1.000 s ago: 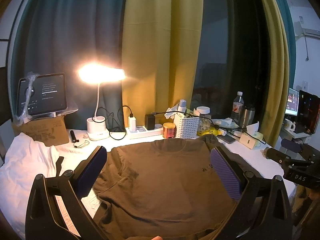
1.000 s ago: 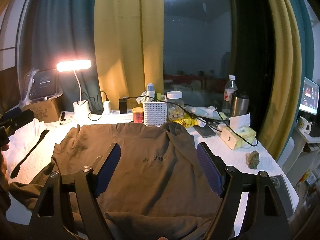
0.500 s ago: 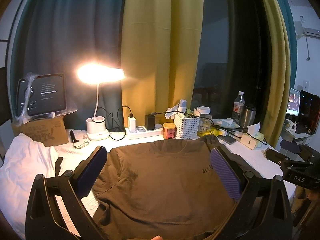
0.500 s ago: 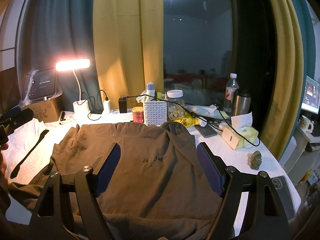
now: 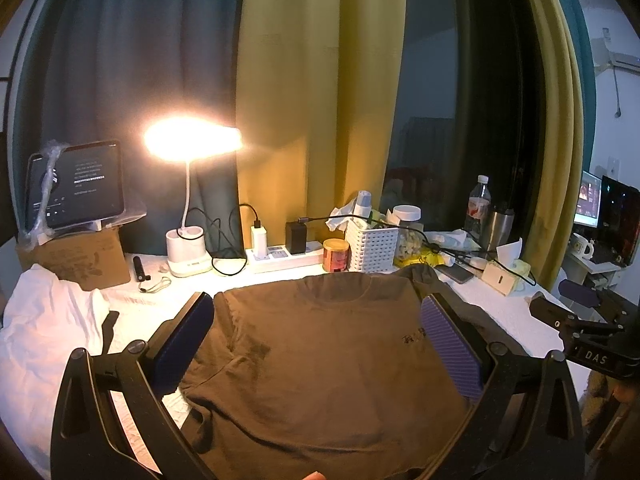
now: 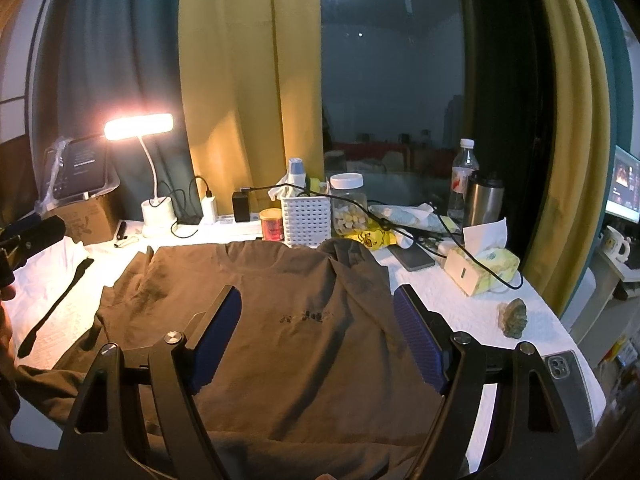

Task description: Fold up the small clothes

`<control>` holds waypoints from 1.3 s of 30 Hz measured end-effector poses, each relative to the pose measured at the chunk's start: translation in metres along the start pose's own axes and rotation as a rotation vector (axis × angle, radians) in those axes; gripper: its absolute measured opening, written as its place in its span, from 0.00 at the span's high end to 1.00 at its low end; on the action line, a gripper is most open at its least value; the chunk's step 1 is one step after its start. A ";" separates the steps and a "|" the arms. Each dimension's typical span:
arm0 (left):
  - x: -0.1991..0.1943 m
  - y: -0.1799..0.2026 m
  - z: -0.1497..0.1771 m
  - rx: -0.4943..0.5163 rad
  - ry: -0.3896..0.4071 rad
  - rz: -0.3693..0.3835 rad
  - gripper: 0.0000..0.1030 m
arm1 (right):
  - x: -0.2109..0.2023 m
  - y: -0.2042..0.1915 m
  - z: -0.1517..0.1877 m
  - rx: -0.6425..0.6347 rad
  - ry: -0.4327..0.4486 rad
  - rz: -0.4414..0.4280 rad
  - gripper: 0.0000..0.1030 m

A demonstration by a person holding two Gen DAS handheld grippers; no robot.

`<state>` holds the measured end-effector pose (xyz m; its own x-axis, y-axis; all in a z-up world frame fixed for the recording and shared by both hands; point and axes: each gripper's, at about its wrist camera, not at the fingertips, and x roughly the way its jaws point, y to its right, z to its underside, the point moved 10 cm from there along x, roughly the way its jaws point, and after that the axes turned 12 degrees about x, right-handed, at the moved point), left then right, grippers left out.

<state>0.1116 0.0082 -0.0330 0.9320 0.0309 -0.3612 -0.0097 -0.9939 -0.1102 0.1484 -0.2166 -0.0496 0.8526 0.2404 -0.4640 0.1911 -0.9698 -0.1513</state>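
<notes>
The brown T-shirt [image 5: 320, 364] lies spread flat, chest up, on the white-covered table [image 6: 472, 312], collar toward the clutter at the back; it looks light, limp and wrinkle-prone, so I judge a pinch at a hem corner or sleeve edge best, not the middle. Both the left gripper [image 5: 316, 344] and right gripper [image 6: 318, 334] hover above it, jaws wide and empty, and little differs from a second ago, only a slight camera drift
</notes>
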 end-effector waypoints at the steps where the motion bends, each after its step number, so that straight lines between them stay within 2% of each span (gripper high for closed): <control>1: 0.002 0.000 0.000 0.005 -0.004 -0.004 0.01 | 0.003 0.000 0.000 0.000 -0.004 0.001 0.21; 4: 0.010 0.003 0.003 0.022 -0.021 -0.012 0.01 | 0.011 0.005 -0.003 0.000 -0.015 0.007 0.21; 13: 0.044 0.013 0.014 0.033 -0.093 0.033 0.01 | 0.040 0.036 -0.007 0.027 -0.048 0.041 0.21; 32: 0.120 0.003 0.038 0.005 -0.254 -0.018 0.01 | 0.145 0.109 0.009 0.061 -0.261 0.033 0.21; 35: 0.133 0.001 0.043 -0.008 -0.280 -0.015 0.01 | 0.164 0.120 0.012 0.090 -0.299 0.036 0.24; 37: 0.141 0.000 0.046 -0.008 -0.298 -0.015 0.01 | 0.176 0.125 0.015 0.116 -0.328 0.035 0.32; 39: 0.147 -0.001 0.048 -0.007 -0.311 -0.013 0.01 | 0.187 0.130 0.020 0.141 -0.362 0.028 0.35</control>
<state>0.2315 0.0188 -0.1305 0.7767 0.0734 -0.6256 0.0048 -0.9938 -0.1107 0.3228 -0.2970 -0.1736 0.6251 0.2372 -0.7436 0.0799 -0.9672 -0.2413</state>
